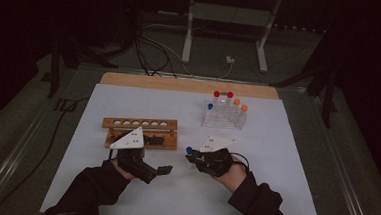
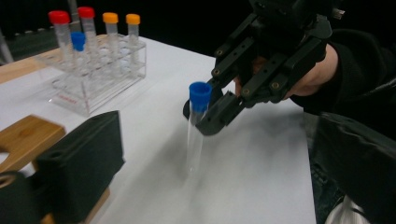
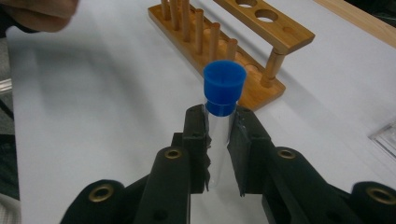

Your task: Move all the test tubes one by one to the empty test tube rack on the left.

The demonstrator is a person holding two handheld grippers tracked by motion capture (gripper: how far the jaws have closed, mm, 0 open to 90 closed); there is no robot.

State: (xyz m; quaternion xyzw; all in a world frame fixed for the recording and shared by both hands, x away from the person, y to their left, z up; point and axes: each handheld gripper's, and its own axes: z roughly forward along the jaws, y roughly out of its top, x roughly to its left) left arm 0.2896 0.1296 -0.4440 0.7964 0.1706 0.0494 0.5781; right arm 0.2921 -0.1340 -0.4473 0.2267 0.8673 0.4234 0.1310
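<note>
From above, the left gripper (image 1: pixel 166 170) hovers before the wooden tube rack (image 1: pixel 140 132), its jaw setting impossible to tell, while the right gripper (image 1: pixel 191 155) grips a blue-capped test tube (image 1: pixel 189 150). The left gripper view shows that tube (image 2: pixel 196 130) upright above the white tabletop (image 2: pixel 252 172), near a clear rack (image 2: pixel 93 70) of capped tubes. The right gripper view shows jaws clamped below the blue cap (image 3: pixel 224 87).

The clear rack (image 2: pixel 88 74) bears a small red marking low on its front, too blurred to read.
</note>
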